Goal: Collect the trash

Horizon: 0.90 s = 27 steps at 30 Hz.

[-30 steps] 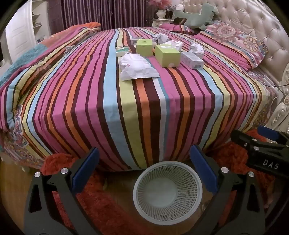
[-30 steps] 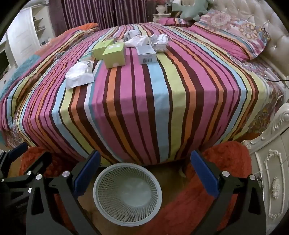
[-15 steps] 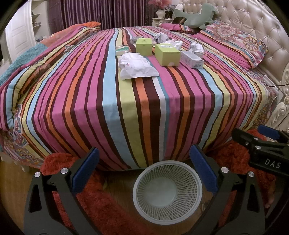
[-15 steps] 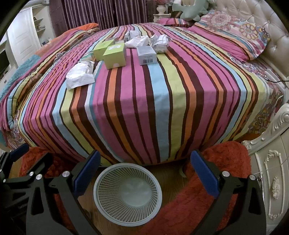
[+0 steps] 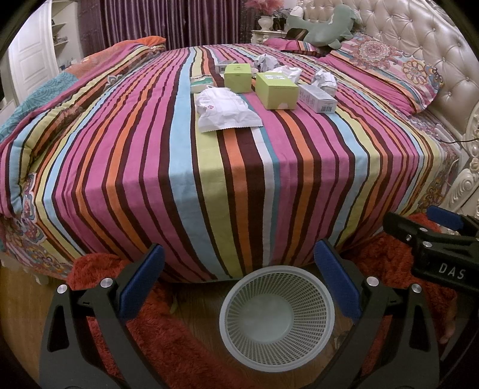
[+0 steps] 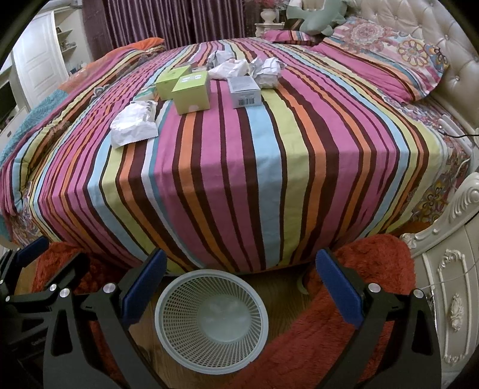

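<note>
Trash lies far up the striped bed (image 5: 209, 167): a white plastic wrapper (image 5: 223, 109) (image 6: 134, 124), two green boxes (image 5: 277, 89) (image 6: 191, 92), a white barcoded box (image 5: 317, 97) (image 6: 244, 91) and crumpled papers (image 5: 324, 79) (image 6: 266, 70). A white mesh basket (image 5: 277, 317) (image 6: 211, 321), empty, stands on the floor at the bed's foot. My left gripper (image 5: 239, 284) and right gripper (image 6: 241, 287) are both open and empty, low over the basket, far from the trash.
A red shaggy rug (image 6: 368, 269) surrounds the basket on the wooden floor. A carved white nightstand (image 6: 449, 299) stands at right. Pillows (image 5: 383, 59) and a tufted headboard (image 5: 419, 33) lie at back right, curtains (image 5: 167, 21) behind. A teal packet (image 5: 202, 82) lies by the wrapper.
Both views have crept slightly forward toward the bed. Both grippers stay open and empty; nothing on the bed has moved.
</note>
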{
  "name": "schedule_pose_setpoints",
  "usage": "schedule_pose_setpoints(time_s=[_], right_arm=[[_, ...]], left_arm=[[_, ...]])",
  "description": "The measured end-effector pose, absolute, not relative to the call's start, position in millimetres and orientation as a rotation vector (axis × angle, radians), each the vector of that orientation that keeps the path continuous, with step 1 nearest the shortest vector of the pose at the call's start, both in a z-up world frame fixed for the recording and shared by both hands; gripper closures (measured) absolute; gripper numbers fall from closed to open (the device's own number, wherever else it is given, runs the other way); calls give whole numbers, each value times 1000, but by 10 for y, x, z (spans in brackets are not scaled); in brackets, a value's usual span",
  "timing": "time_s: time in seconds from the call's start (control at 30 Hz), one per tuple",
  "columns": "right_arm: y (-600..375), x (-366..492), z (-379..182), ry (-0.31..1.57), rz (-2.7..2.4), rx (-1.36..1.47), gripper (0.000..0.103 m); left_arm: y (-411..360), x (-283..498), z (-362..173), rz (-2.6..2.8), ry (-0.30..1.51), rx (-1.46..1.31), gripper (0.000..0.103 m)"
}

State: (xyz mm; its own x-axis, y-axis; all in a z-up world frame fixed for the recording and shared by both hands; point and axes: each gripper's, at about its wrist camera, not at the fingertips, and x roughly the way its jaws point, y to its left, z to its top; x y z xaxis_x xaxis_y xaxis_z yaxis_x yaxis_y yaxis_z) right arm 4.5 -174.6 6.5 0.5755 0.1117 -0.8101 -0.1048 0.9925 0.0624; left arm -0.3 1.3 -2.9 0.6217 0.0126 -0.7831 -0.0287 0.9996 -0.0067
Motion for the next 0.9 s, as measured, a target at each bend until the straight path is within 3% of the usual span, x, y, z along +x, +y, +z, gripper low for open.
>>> schedule_pose_setpoints(time_s=[0.9], right_arm=[[-1747,45,77,947,127,6,8]], left_arm=[[7,-6,-33,24,900,-19,6]])
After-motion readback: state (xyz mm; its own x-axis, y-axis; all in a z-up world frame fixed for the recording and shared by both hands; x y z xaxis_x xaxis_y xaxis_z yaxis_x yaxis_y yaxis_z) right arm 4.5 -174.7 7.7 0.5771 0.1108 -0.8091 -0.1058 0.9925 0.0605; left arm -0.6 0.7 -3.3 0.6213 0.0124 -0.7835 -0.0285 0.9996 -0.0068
